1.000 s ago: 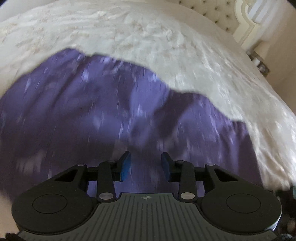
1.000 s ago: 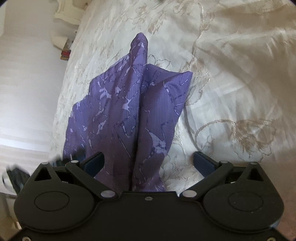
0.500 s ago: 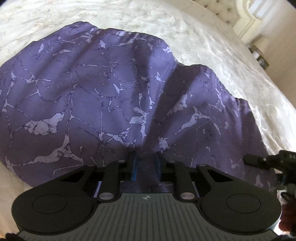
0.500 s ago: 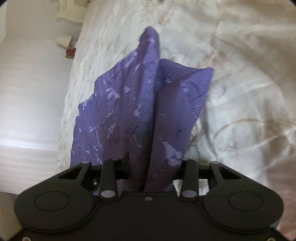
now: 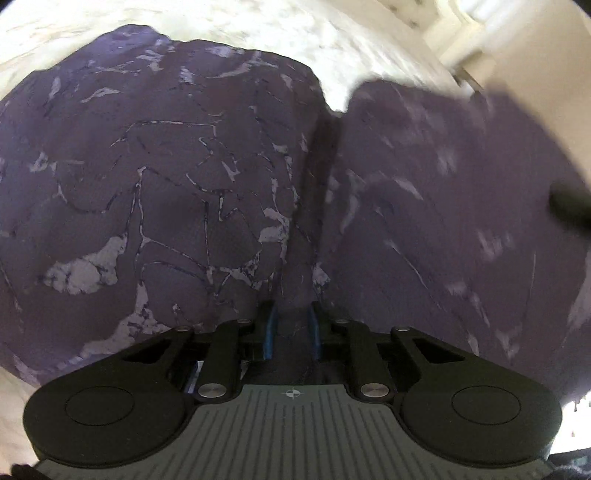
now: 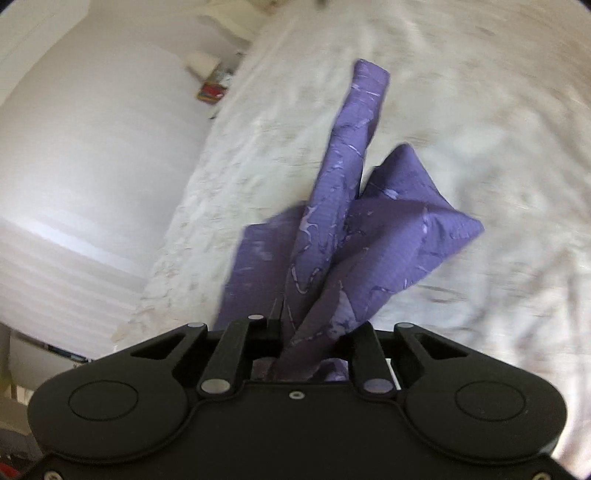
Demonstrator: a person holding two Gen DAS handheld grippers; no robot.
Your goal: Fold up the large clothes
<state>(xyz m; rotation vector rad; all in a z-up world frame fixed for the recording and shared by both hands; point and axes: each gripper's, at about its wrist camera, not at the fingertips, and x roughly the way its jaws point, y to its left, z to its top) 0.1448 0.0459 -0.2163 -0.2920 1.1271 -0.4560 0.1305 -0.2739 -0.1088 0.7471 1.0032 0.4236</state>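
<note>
- No words, numbers, labels or brand names can be read in either view.
- The only sign is a small round crosshair mark [image 5: 291, 393], printed at the 12 o'clock edge of the grey ribbed plate [image 5: 291, 435] on the left gripper's body.
- The red item [image 6: 211, 91] beside the bed, at about 11 o'clock in the right wrist view, is too blurred to read.

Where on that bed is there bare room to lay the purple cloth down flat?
In the right wrist view the cream bedspread lies bare to the right of and beyond the hanging purple garment, and in a strip on its left up to the bed's edge. In the left wrist view the garment crowds nearly everything; bare bedspread shows only beyond it.
</note>
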